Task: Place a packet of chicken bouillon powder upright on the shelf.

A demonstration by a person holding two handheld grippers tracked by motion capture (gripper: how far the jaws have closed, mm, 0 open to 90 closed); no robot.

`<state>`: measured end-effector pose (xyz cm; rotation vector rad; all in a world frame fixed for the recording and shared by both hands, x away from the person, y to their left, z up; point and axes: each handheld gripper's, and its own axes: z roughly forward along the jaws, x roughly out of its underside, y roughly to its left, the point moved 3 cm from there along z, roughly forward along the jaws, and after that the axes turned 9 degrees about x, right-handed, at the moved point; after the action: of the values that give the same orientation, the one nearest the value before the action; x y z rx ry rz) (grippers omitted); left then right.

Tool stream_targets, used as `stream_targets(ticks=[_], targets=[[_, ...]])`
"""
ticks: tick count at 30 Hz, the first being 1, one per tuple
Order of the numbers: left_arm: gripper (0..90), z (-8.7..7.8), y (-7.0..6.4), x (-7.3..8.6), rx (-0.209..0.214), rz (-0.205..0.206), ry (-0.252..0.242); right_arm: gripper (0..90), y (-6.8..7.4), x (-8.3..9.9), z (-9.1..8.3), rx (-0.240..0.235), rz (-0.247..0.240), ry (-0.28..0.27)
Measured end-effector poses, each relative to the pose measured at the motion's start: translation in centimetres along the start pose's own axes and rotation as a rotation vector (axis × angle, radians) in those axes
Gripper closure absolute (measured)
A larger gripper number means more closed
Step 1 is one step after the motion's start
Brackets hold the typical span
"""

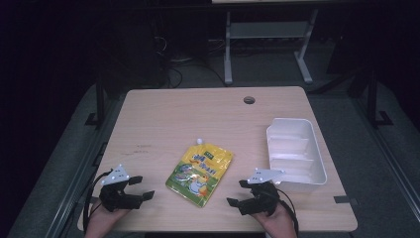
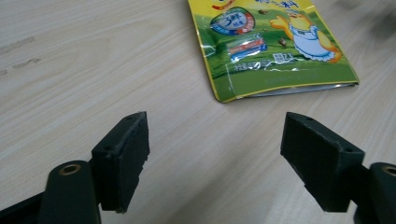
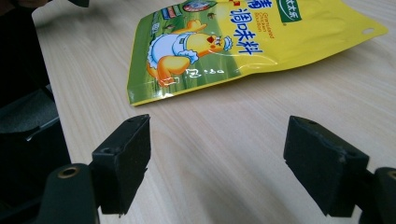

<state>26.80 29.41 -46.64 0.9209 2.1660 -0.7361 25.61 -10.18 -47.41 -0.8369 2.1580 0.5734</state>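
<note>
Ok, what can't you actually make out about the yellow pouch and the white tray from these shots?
- Yellow pouch: its small print is too small in the high view. In the left hand-held gripper view the top edge cuts off its upper part; in the right hand-held gripper view the top edge cuts off its far side.
- Its underside: hidden against the table.
- White tray: its near wall hides the floor of the nearest compartment in the high view.

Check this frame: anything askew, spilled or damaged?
Nothing stands out. The pouch lies flat and sealed mid-table, at an angle to the table's edges, with no spill around it. The white bin sits upright at the table's right. The left gripper and right gripper are open, touching nothing.
</note>
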Motion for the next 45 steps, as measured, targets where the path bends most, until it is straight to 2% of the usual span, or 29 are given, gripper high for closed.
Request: stream_targets(ticks=[6, 8, 13, 16, 19, 22, 24, 27, 28, 33, 37, 39, 45], targets=[[24.9, 0.5, 1.0, -0.2, 0.005, -0.023, 0.002, 21.7, -0.2, -0.4, 0.4, -0.012, 0.01, -0.018], [26.4, 0.7, 1.2, -0.2, 0.005, -0.024, 0.01, 23.3, 0.0, -0.5, 0.6, 0.001, 0.003, -0.012], [29.6, 1.1, 1.0, -0.5, 0.017, -0.02, 0.016, 23.3, 0.1, -1.1, 0.9, 0.023, -0.007, -0.017], [30.3, 1.6, 0.6, -1.1, 0.027, -0.001, 0.003, 20.6, -0.2, -1.8, 1.4, 0.025, 0.003, -0.015], [34.8, 2.2, 0.2, -1.8, 0.04, 0.018, 0.005, 20.3, -0.5, -2.6, 2.0, 0.029, 0.014, -0.004], [36.8, 2.8, -0.3, -2.3, 0.051, 0.037, 0.015, 19.0, -1.0, -3.5, 2.5, 0.04, 0.025, -0.005], [40.0, 3.4, -0.5, -2.8, 0.054, 0.054, 0.027, 17.6, -1.5, -4.5, 3.1, 0.065, 0.034, -0.001], [42.2, 3.8, -0.5, -3.2, 0.058, 0.058, 0.033, 17.7, -1.9, -5.1, 3.5, 0.077, 0.044, 0.004], [45.6, 4.2, -0.4, -3.6, 0.063, 0.055, 0.035, 18.9, -2.4, -5.7, 3.9, 0.092, 0.069, 0.01], [51.6, 4.8, 0.1, -4.2, 0.071, 0.038, 0.036, 18.8, -3.3, -7.1, 4.6, 0.109, 0.085, 0.011], [55.7, 5.4, 0.2, -4.6, 0.081, 0.054, 0.062, 20.1, -4.3, -8.2, 5.5, 0.12, 0.121, 0.024], [59.7, 5.6, 0.0, -4.7, 0.092, 0.066, 0.064, 21.5, -5.0, -8.7, 6.1, 0.138, 0.132, 0.053], [63.8, 6.7, -0.7, -4.7, 0.1, 0.103, 0.129, 22.4, -5.9, -9.1, 6.8, 0.157, 0.16, 0.085]])
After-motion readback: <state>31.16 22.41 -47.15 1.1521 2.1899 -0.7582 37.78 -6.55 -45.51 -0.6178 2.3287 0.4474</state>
